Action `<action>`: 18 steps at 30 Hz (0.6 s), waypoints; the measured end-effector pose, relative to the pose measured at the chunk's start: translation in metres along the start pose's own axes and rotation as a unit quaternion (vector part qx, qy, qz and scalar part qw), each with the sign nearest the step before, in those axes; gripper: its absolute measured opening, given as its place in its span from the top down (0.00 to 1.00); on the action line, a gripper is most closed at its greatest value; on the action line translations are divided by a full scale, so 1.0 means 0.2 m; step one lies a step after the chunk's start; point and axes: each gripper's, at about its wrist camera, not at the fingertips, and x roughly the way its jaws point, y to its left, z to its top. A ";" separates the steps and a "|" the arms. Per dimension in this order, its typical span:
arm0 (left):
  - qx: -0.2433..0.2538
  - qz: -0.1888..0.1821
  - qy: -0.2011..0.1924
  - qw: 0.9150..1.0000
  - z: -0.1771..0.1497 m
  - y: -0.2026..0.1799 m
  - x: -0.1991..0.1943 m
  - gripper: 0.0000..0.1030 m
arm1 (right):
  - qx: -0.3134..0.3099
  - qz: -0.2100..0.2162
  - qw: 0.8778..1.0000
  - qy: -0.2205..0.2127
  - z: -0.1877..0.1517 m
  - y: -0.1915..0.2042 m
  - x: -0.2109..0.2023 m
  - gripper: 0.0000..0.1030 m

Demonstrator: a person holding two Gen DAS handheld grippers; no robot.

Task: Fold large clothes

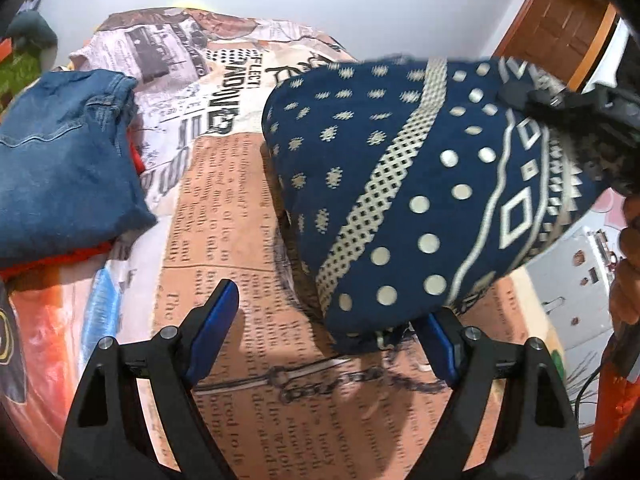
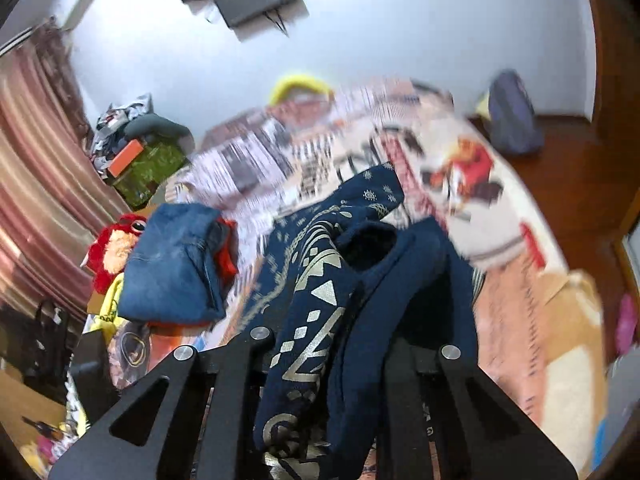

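A navy garment with cream dots and geometric bands (image 1: 404, 184) hangs in the air above the newspaper-print bedsheet (image 1: 248, 400). My right gripper (image 1: 560, 104) holds it up by its upper right part. In the right wrist view the same garment (image 2: 320, 336) is bunched between the shut fingers and covers their tips. My left gripper (image 1: 332, 332) is open and empty, just above the sheet. Its right pad (image 1: 442, 350) sits at the garment's lower edge. Its left pad (image 1: 212, 328) stands free.
Folded blue jeans (image 1: 60, 168) lie on a red item at the left of the bed, also in the right wrist view (image 2: 172, 268). A red plush toy (image 2: 110, 248) and clutter sit by the curtain. A cardboard box (image 2: 568, 320) is at the right.
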 end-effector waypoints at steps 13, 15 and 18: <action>-0.011 0.050 0.062 0.997 -0.03 -0.02 0.23 0.09 | 0.057 -0.053 0.995 0.063 -0.30 -0.51 0.14 0.89; 0.005 0.059 0.063 0.996 -0.03 -0.04 0.24 0.09 | 0.062 -0.046 0.995 0.069 -0.38 -0.57 0.19 0.89; 0.022 0.067 0.068 0.995 -0.04 -0.05 0.25 0.09 | 0.060 -0.050 0.995 0.057 -0.45 -0.59 0.20 0.79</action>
